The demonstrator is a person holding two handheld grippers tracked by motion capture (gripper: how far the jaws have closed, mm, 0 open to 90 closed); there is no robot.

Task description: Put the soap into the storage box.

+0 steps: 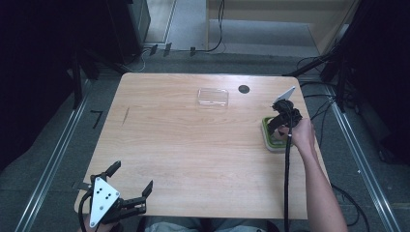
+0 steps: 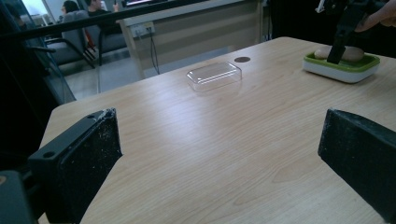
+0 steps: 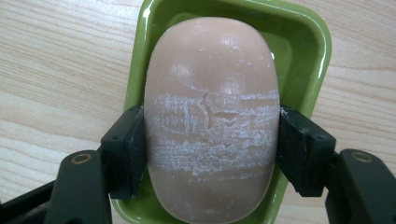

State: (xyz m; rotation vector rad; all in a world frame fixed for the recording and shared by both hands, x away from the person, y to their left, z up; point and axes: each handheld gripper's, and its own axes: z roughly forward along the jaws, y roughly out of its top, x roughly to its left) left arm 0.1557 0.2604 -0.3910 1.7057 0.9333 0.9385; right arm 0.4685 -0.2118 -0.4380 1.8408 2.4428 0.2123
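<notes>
Pale wood grain covers the tabletop (image 1: 193, 145), which stands on grey flooring with dark equipment and cables around its edges. At the right edge of the high view, a green-and-white soap dish (image 1: 271, 137) sits on the wood, and the right hand-held gripper (image 1: 283, 118) points down into it, held by a hand (image 1: 303, 135) coming from the lower right.

In the right gripper view, the soap bar (image 3: 212, 116) lies in the glossy green dish (image 3: 308, 42). It is a smooth, rounded oval of peach-pink colour, crossed around its middle by a broad band of dry, whitish, flaky cracks. The two black jaws press against its left and right flanks, so the right hand-held gripper is clamped on the bar.

Near the top centre of the high view lies a clear plastic lid (image 1: 212, 96), with a small dark round disc (image 1: 243, 89) just to its right.

At the lower left of the high view, the left hand-held gripper (image 1: 133, 180) hangs at the tabletop's near edge with its jaws spread wide, gripping nothing.
</notes>
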